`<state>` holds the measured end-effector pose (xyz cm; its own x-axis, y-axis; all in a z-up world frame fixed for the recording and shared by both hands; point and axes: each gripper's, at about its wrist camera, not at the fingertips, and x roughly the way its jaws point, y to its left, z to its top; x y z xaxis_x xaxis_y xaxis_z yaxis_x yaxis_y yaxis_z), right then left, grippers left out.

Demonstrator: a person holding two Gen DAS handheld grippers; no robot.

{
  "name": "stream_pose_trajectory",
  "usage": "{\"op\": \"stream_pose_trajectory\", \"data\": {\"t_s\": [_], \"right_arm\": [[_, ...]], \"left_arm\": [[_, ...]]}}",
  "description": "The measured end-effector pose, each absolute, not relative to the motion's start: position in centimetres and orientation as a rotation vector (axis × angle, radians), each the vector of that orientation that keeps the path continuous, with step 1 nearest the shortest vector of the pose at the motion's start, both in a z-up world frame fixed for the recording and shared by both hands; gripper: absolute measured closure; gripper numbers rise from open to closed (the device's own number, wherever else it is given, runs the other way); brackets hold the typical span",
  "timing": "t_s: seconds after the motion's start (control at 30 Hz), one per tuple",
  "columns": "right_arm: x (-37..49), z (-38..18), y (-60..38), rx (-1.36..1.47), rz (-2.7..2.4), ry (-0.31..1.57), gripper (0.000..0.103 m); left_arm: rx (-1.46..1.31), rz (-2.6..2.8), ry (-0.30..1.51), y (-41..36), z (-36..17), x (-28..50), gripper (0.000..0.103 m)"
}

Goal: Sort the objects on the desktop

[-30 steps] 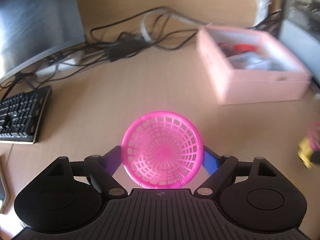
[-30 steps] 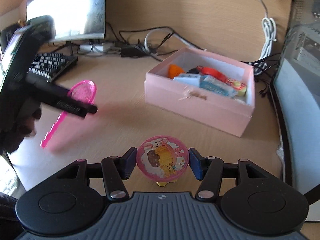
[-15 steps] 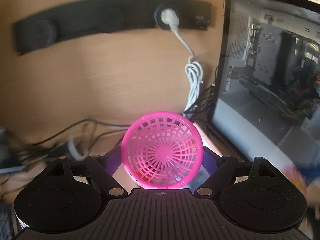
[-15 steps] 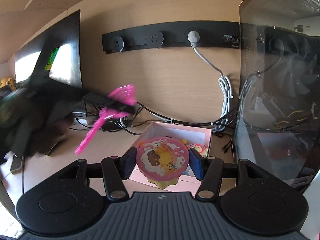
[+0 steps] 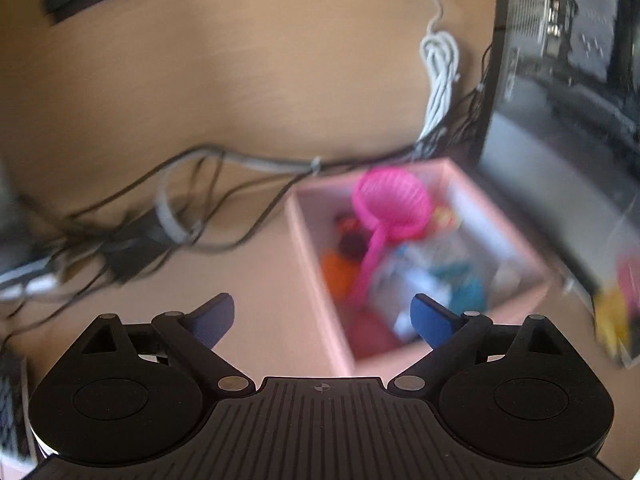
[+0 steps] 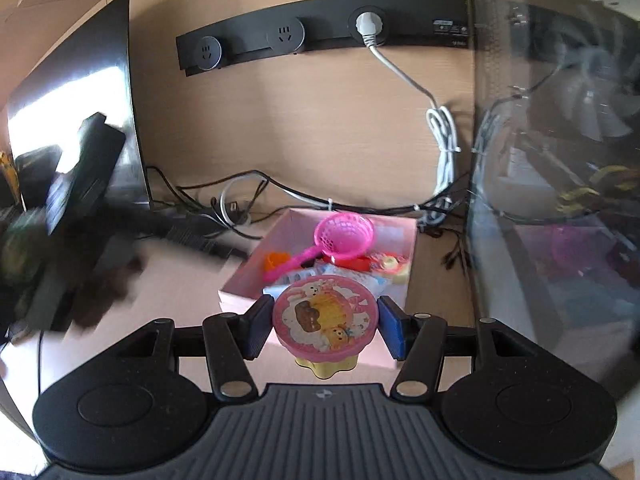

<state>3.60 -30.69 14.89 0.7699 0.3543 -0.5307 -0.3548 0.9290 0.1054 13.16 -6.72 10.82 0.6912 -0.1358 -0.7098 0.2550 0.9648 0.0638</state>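
left gripper has its fingers spread wide and empty; right gripper fingers are clamped.

No legible text — power strip label blurred

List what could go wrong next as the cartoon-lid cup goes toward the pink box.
1. The pink plastic mesh scoop lies on top of the pile in the pink cardboard box, basket end raised; a cup dropped on it could tip or bounce out.
2. The right hand-held gripper grips the round pink cup with the cartoon lid only at its lid rim, so it might slip.
3. The left hand-held gripper, open and blurred, is near the box; the two could collide.
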Motion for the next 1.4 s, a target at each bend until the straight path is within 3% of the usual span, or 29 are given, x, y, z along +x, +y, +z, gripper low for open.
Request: {"op": "stream_pose_trajectory", "data": {"t_s": [0.33,0.4,0.5,0.7,1.03,1.4], "right_arm": [[13.8,15.4,-28.6,-0.023,0.207,0.558,0.046],[15.8,14.4,-28.3,-0.016,0.152,0.604,0.035],[15.6,12.9,-28.9,0.052,0.152,0.656,0.033],[7.0,10.2,-28.7,0.018,0.301,0.638,0.001],[0.8,3.0,-28.3,-0.107,0.382,0.826,0.000],[3.2,1.9,-27.3,-0.179,0.422,0.792,0.000]], "left_arm": [[0.036,-0.133,0.759,-2.9,8.1,3.8,0.002],[0.018,-0.142,0.784,-2.7,7.1,3.2,0.002],[0.018,-0.117,0.778,-2.5,5.6,2.0,0.000],[-0.048,-0.059,0.753,-2.4,2.8,0.2,0.000],[-0.013,-0.057,0.731,-4.8,0.8,-0.6,0.000],[0.016,0.006,0.727,-5.0,0.4,0.7,0.000]]}}
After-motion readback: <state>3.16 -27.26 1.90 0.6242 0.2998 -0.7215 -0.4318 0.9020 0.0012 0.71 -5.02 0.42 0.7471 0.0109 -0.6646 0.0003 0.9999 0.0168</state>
